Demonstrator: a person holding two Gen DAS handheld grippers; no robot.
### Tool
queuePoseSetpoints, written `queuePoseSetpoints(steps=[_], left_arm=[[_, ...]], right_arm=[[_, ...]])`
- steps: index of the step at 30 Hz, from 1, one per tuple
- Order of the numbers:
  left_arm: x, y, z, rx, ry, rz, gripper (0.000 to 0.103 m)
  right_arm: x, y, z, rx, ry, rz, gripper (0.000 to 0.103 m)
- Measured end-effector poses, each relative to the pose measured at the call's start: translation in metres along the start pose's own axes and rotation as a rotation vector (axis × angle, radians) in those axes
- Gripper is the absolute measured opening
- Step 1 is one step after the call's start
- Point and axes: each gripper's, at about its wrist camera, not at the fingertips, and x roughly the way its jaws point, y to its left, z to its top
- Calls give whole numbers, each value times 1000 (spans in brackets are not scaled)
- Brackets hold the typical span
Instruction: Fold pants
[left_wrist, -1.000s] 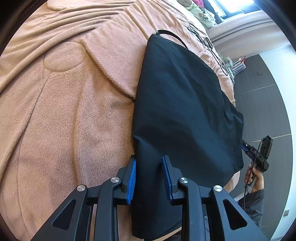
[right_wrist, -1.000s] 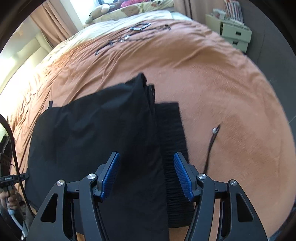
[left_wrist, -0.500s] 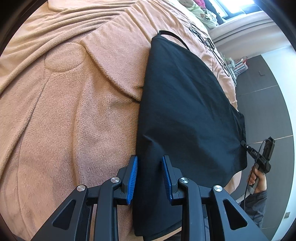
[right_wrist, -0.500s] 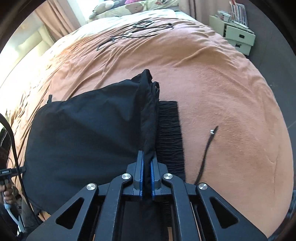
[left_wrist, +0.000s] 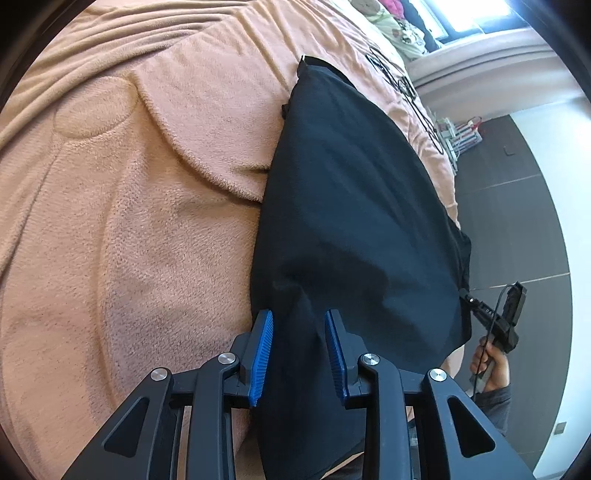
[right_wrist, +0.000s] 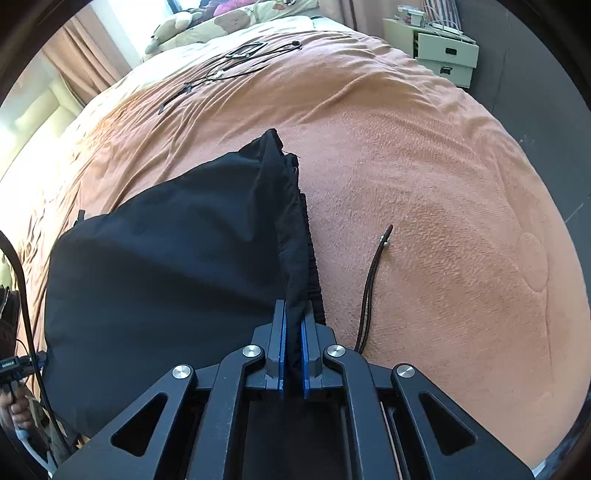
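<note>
Black pants (left_wrist: 351, 203) lie folded on an orange-brown blanket (left_wrist: 129, 221). My left gripper (left_wrist: 298, 314) is shut on a bunched near edge of the pants, and the cloth fills the gap between its blue pads. In the right wrist view the pants (right_wrist: 166, 258) spread to the left. My right gripper (right_wrist: 294, 306) pinches the gathered waistband edge; its jaws are opening slightly, with the cloth still pressed between the pads. A dark drawstring (right_wrist: 371, 280) trails on the blanket (right_wrist: 424, 184) to the right. The other hand-held gripper (left_wrist: 498, 321) shows at the pants' far corner.
Black cables (right_wrist: 236, 62) lie on the far part of the bed. Stuffed toys and pillows (right_wrist: 221, 22) sit at its head. A pale drawer unit (right_wrist: 443, 55) stands beside the bed. Dark floor (left_wrist: 517, 221) runs along the bed's edge.
My right gripper's jaws went from wide apart to closed on the pants' waistband edge, and that edge has risen into a ridge. The left gripper kept its hold.
</note>
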Motion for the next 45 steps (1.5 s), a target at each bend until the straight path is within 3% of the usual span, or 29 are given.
queuePoseSetpoints(steps=[2, 9, 13, 18, 21, 25, 29, 39, 40, 42, 45], left_arm=[[-1, 2, -1, -10, 0, -19, 30], [-8, 11, -11, -35, 38, -39, 30], [-15, 12, -15, -32, 52, -24, 31], [-12, 17, -26, -44, 111, -35, 30], [-12, 17, -35, -24, 144, -29, 17], [-19, 18, -35, -18, 135, -37, 17], [-16, 22, -27, -39, 102, -68, 32], [3, 18, 1, -62, 54, -107, 34], [4, 17, 1, -57, 49, -104, 32], [3, 12, -2, -30, 36, -84, 7], [-7, 11, -3, -11, -1, -106, 3]], right_arm=[[1, -2, -2, -1, 5, -15, 15], [4, -14, -5, 33, 22, 20, 20], [2, -19, -7, 49, 22, 3, 36], [2, -22, -11, 62, 28, 31, 36], [1, -22, -11, 61, 28, 33, 36], [2, -21, -12, 55, 27, 28, 36], [1, -21, -12, 58, 29, 37, 36], [6, -35, -17, 109, 53, 149, 36], [7, -35, -18, 116, 54, 171, 36], [8, -34, -19, 106, 54, 188, 37], [6, -33, -19, 94, 52, 186, 37]])
